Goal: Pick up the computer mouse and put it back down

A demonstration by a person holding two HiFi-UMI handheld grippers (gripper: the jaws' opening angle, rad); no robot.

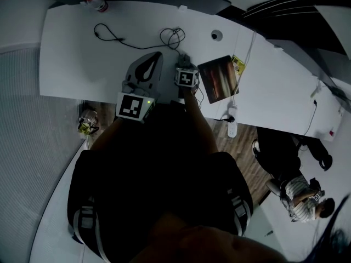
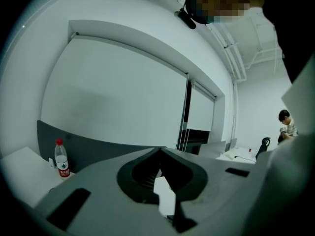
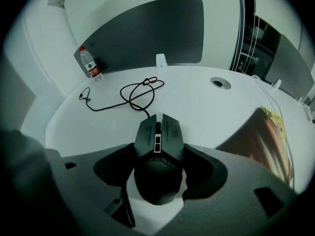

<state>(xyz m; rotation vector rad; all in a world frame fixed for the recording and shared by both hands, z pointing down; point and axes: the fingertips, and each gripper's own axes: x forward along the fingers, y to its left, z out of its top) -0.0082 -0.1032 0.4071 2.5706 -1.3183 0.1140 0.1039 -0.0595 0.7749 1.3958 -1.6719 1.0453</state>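
The black computer mouse (image 3: 158,132) sits between the jaws of my right gripper (image 3: 158,156). The dark pads press on both of its sides, so the gripper is shut on it. Its black cable (image 3: 133,95) loops away over the white desk (image 3: 197,102). From the head view, the right gripper (image 1: 184,64) is at the desk's near edge and hides most of the mouse. My left gripper (image 1: 157,56) hovers just to its left. In its own view the left gripper (image 2: 160,151) is tilted upward, its tips meeting with nothing between them.
A water bottle (image 1: 96,3) stands at the desk's far left corner. A dark tablet-like slab (image 1: 218,78) lies right of the mouse, by a round cable hole (image 1: 216,35). A power strip (image 1: 232,122) hangs off the front edge. A person (image 1: 299,196) sits at the lower right.
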